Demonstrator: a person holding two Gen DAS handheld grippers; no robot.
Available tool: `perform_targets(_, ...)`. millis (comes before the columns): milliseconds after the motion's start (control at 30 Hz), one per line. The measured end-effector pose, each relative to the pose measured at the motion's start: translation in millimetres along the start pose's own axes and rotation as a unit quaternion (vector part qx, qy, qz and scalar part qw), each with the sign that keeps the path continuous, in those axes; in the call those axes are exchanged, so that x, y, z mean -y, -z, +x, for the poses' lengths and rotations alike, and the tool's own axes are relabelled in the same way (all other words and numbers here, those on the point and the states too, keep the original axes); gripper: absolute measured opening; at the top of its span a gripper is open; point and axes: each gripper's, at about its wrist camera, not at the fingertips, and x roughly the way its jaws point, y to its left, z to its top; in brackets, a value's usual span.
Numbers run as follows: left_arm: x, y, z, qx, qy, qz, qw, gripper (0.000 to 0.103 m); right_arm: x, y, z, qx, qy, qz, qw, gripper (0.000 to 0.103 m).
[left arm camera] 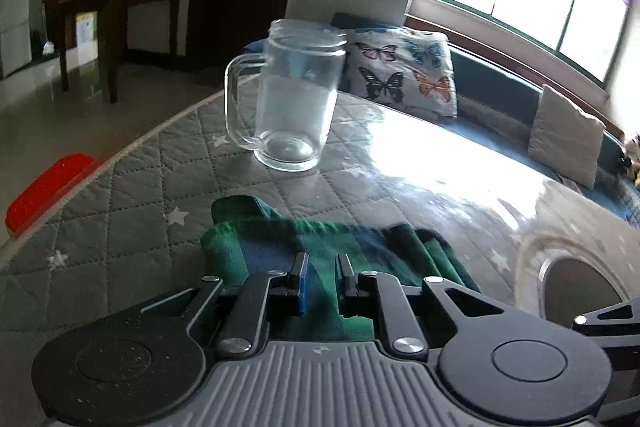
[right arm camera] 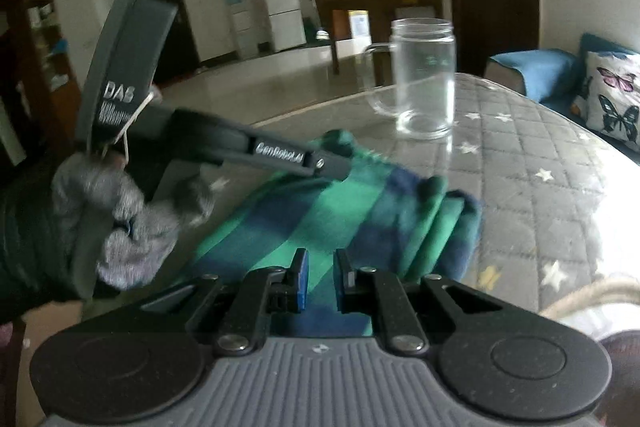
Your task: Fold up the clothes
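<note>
Currently we see the green-and-blue cloth bunched in folds on the quilted table, near a glass mug. Left gripper and right gripper: fingers narrowly parted over cloth; grasp cannot be told.

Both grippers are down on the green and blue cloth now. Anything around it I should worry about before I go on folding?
1. The glass mug stands empty just beyond the green and blue cloth; a wide sweep or a dragged fold could tip it.
2. The left gripper and right gripper work close together over the same bundle and could collide.
3. The cloth lies near the table edge and might slide off.
</note>
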Motion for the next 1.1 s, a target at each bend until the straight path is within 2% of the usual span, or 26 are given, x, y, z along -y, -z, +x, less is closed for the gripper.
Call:
perform_targets(233,21.7,43.9,-42.5,0.001,0.019,0.049,0.9986,0.016,-22.7,31.4,-16.2,-0.001,0.022,-0.029,0.999,0.012)
perform_targets(467,38.0,76.4,-60.3,0.019,0.012,0.087,0.9959,0.016,-14.7,51.5,-15.3,-0.001,0.041,-0.009,0.999,0.012)
perform_targets(767,45.8,88.6,-58.5,0.021,0.022,0.103,0.9942,0.016,3.6,45.6,-18.5,-0.011,0.029,0.037,0.999,0.011)
perform_targets(867,50.3,89.3,-58.2,0.021,0.029,0.107,0.9936,0.016,12.0,34.9,-19.9,-0.001,0.028,0.053,0.998,0.012)
perform_targets(1100,67.0,88.1,-50.9,0.019,0.048,0.126,0.9907,0.016,44.6,9.3,14.9,0.0,0.057,0.075,0.996,0.012)
